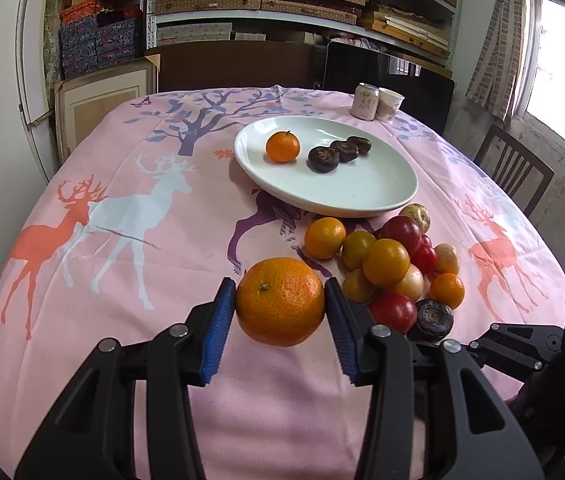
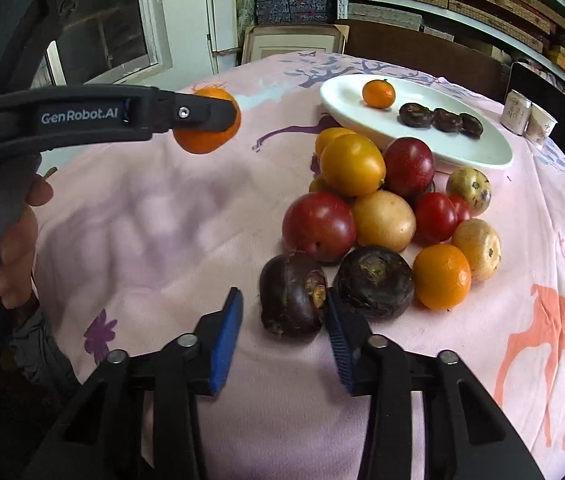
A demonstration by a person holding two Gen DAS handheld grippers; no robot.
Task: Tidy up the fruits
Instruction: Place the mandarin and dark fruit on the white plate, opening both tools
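Observation:
My left gripper (image 1: 280, 304) is shut on an orange mandarin (image 1: 280, 302) and holds it above the pink tablecloth; it also shows in the right wrist view (image 2: 206, 136). The white plate (image 1: 362, 192) holds one mandarin (image 1: 282, 146) and three dark water chestnuts (image 1: 340, 152). A pile of mixed fruit (image 1: 394, 268) lies in front of the plate. My right gripper (image 2: 282, 312) is open around a dark water chestnut (image 2: 292, 296) on the cloth, right pad touching it, left pad apart. A second chestnut (image 2: 374, 282) lies just right of it.
A can (image 1: 364, 101) and a paper cup (image 1: 389, 104) stand at the far right of the table. A chair (image 1: 518, 168) stands at the right side. Shelves with boxes fill the back wall. The pile has red plums (image 2: 318, 226), yellow fruits (image 2: 352, 164) and mandarins (image 2: 440, 276).

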